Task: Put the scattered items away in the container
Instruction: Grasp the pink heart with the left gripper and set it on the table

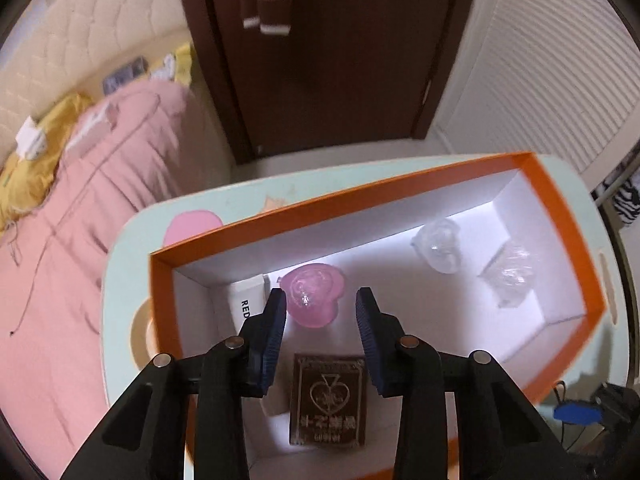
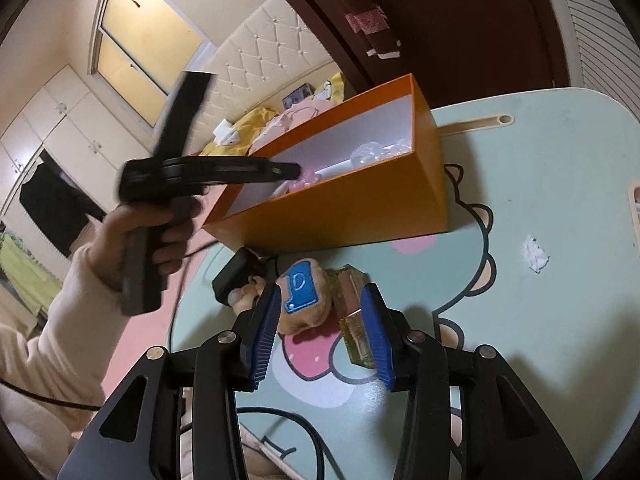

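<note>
Our left gripper [image 1: 322, 308] hangs over the orange box [image 1: 576, 248], jaws parted and empty above the pink heart [image 1: 312, 296]; our right gripper [image 2: 320, 308] stands open around the plush [image 2: 304, 300] beside the bottle [image 2: 354, 316] on the table [image 2: 540, 340]

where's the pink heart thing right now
The pink heart lies on the floor of the orange box, in its left half in the left wrist view, beside a white carton and beyond the brown card box.

home bedroom: pink-quilted bed [image 1: 92, 208], tufted headboard [image 2: 264, 60], cream wardrobe doors [image 2: 60, 128], dark wooden door [image 1: 328, 60], cartoon-print tabletop [image 2: 540, 184].
</note>
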The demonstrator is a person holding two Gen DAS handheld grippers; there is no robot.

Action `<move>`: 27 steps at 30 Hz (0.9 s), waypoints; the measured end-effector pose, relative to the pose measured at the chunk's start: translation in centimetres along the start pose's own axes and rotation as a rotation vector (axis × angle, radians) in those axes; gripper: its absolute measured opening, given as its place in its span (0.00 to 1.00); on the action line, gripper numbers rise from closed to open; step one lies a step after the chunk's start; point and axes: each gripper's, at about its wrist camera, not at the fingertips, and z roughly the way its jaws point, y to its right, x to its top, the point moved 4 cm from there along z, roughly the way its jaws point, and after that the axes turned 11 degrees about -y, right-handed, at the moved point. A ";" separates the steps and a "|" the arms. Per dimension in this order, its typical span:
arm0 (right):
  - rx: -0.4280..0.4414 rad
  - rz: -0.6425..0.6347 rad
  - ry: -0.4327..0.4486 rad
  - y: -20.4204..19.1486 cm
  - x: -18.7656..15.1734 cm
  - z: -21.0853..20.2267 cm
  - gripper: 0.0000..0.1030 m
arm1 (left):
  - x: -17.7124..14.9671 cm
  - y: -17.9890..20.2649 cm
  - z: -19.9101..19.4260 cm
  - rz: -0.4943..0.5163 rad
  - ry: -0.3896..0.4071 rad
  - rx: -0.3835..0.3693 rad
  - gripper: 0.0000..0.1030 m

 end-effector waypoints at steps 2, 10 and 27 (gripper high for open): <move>0.022 0.005 -0.008 0.0 0.0 0.0 0.42 | 0.3 0.2 0.4 0.011 -0.017 0.007 0.32; 0.095 0.030 -0.034 0.0 -0.2 0.2 0.42 | 0.7 -0.3 1.6 -0.017 -0.052 -0.007 0.19; 0.095 0.052 -0.032 0.4 0.4 0.5 0.42 | -5.2 1.4 -7.0 -0.006 0.178 -0.172 0.18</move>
